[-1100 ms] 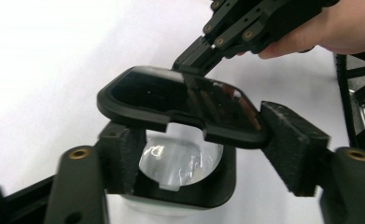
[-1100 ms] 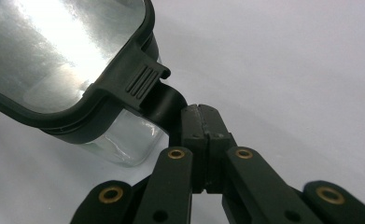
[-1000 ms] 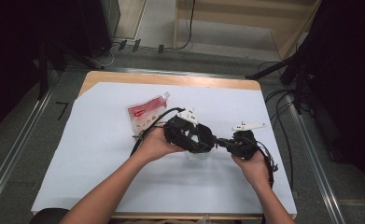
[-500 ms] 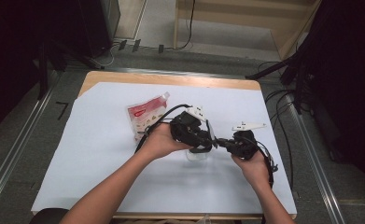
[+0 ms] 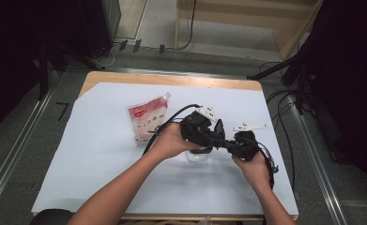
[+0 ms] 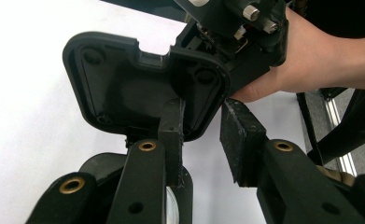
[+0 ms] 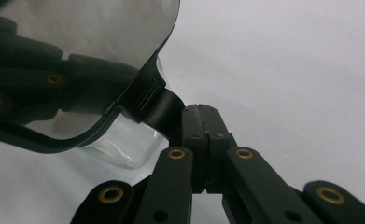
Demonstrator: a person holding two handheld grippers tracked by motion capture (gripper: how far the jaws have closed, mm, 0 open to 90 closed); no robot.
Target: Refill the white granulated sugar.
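Observation:
A small clear container (image 5: 197,156) stands on the white sheet in the middle of the table, with a dark lid (image 7: 77,56) over it. My right gripper (image 7: 200,112) is shut on the lid's black tab; in the high view this right gripper (image 5: 224,143) points left. From the left, my left gripper (image 5: 213,138) meets it above the container. Its jaws have just been closing. In the left gripper view, the left gripper (image 6: 203,130) has the lid's (image 6: 124,88) corner between its pads, with a gap still showing.
A red and white pouch (image 5: 148,119) lies on the white sheet (image 5: 92,154) behind and to the left of the hands. Cables trail from both grippers. The wooden table edge (image 5: 172,78) runs along the back, with metal rails on the floor at both sides.
My left hand has edged right and a little away from me, toward the right gripper. The right hand and the pouch have not moved.

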